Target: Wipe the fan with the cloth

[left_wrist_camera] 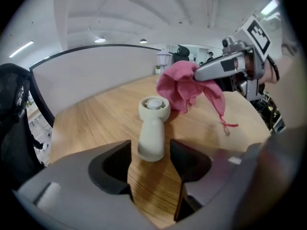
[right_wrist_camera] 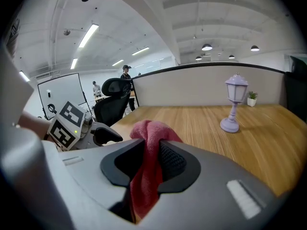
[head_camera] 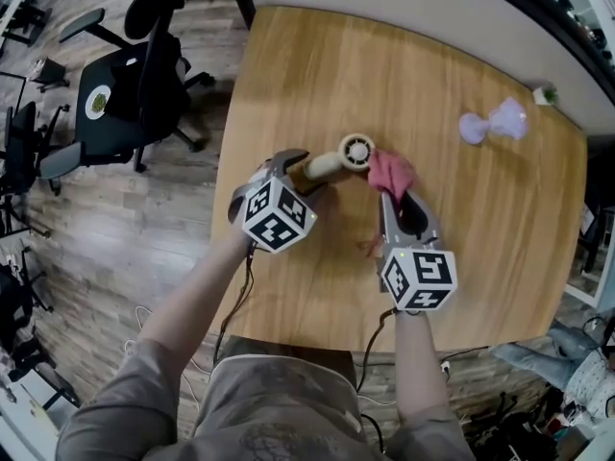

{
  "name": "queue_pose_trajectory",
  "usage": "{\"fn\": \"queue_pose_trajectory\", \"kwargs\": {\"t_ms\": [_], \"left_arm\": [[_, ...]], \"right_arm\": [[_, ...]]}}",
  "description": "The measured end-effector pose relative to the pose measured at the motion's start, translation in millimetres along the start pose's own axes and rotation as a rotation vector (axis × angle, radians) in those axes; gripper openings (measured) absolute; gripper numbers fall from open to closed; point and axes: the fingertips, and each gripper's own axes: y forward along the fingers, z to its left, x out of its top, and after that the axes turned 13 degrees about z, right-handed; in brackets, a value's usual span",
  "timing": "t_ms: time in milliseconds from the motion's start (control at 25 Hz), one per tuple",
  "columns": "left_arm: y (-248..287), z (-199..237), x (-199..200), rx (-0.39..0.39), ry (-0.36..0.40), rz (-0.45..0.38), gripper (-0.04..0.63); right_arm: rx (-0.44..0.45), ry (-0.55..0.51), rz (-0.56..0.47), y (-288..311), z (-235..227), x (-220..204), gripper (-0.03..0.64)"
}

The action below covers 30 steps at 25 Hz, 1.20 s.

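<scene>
On the table [head_camera: 288, 65]: a small cream fan [head_camera: 344, 156] lies flat near the middle of the wooden top, round head pointing away from the person and handle pointing back toward the left gripper.
Left gripper [left_wrist_camera: 150, 152]: its jaws stand apart with the butt of the fan's handle between their tips; a thin gap shows on each side, so the handle looks bracketed, not clamped.
Right gripper [right_wrist_camera: 152, 159]: its jaws are closed on a pink cloth, which bunches above the pads and hangs down between them.
Cloth [head_camera: 392, 172]: the bunched end sits against the right side of the fan's head; whether it presses on the grille or only lies beside it cannot be told.
Done so far: the cloth is picked up and brought to the fan, and both grippers are in place.
Left to do: by my reading, most of the wiping itself, over the head and down the handle, probably with a firmer hold on the handle to steady the fan.
Around: a pale purple lamp ornament [head_camera: 493, 121] and a tiny potted plant [head_camera: 547, 94] stand well apart at the table's far right edge; a black office chair [head_camera: 125, 94] sits on the floor to the left.
In the way: nothing lies between cloth and fan; an unclamped fan may slide when pushed.
</scene>
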Motion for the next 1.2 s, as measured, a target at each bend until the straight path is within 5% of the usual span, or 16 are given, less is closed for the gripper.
{"fn": "queue_pose_trajectory", "kwargs": {"t_ms": [80, 360, 680, 920, 1200], "left_arm": [[5, 3, -6, 0.007, -0.014, 0.006, 0.178], [9, 3, -11, -0.026, -0.053, -0.046, 0.176], [8, 2, -11, -0.034, -0.044, -0.066, 0.175], [8, 2, -9, -0.022, -0.03, -0.075, 0.175], [7, 3, -9, -0.001, -0.018, -0.092, 0.175]], "right_arm": [[-0.002, 0.005, 0.003, 3, -4, -1, 0.095], [-0.013, -0.003, 0.003, 16, -18, 10, 0.095], [0.004, -0.152, 0.076, 60, -2, 28, 0.095], [0.062, -0.216, 0.139, 84, 21, 21, 0.095], [0.229, -0.318, 0.223, 97, 80, 11, 0.095]]}}
